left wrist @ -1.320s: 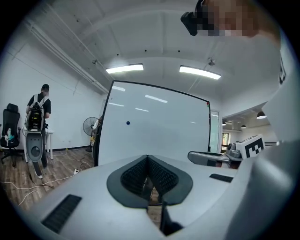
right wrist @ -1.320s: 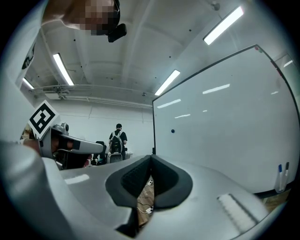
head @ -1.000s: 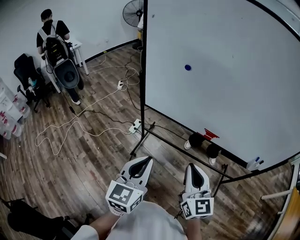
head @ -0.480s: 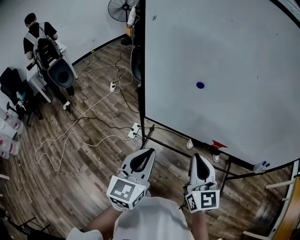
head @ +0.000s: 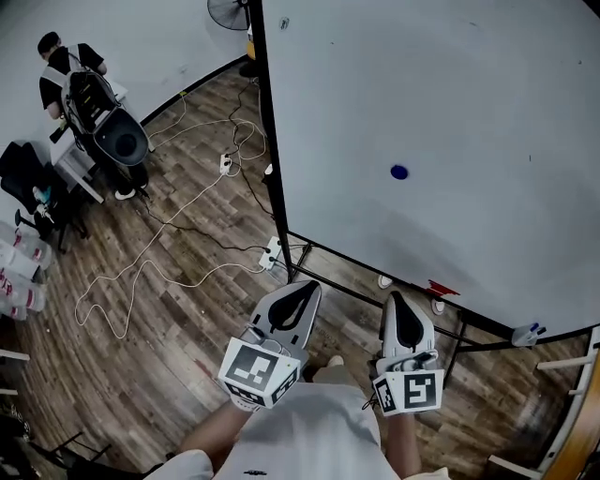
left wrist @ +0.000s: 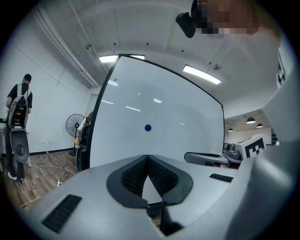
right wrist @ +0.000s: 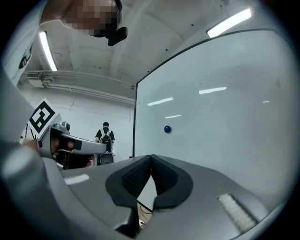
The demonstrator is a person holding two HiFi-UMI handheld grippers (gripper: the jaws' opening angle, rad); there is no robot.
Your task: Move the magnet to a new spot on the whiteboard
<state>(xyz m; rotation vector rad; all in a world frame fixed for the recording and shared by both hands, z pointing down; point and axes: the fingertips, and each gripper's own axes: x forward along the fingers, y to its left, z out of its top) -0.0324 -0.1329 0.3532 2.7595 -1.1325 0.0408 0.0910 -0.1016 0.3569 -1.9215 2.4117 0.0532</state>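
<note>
Brown wood-plank flooring (head: 169, 319) is stretching across a white-walled room, and a large white whiteboard (head: 450, 84) in a thin black frame is standing on it on a black stand. A small, round, dark blue magnet (head: 399, 172) is clinging to the board's bare face, roughly at mid-height and well in from the left edge, with nothing touching it. In the left gripper view the magnet (left wrist: 148, 127) is showing straight above the jaw tips. In the right gripper view the magnet (right wrist: 167, 129) is sitting a little to the right of them.

The grey plastic left gripper (head: 307, 287) is being held low in front of the person, aimed toward the board and well apart from it. Its black ribbed pads (left wrist: 140, 173) are pressing together at the tip with nothing between them. The matching grey right gripper (head: 397, 300) is lying just beside it, pointing the same way, likewise clenched and empty. Each one is carrying a white marker cube (head: 258, 372) at its rear, close to the person's light-coloured shirt.

Beneath the board's left corner, a white power strip (head: 273, 251) is lying on the planks. A long white cable (head: 141, 272) is snaking away from it across the floor. Farther left, by the wall, a person in dark clothes with a backpack (head: 66, 70) is standing at a white table. A black pedestal fan (head: 228, 11) is peeking in at the top edge.
</note>
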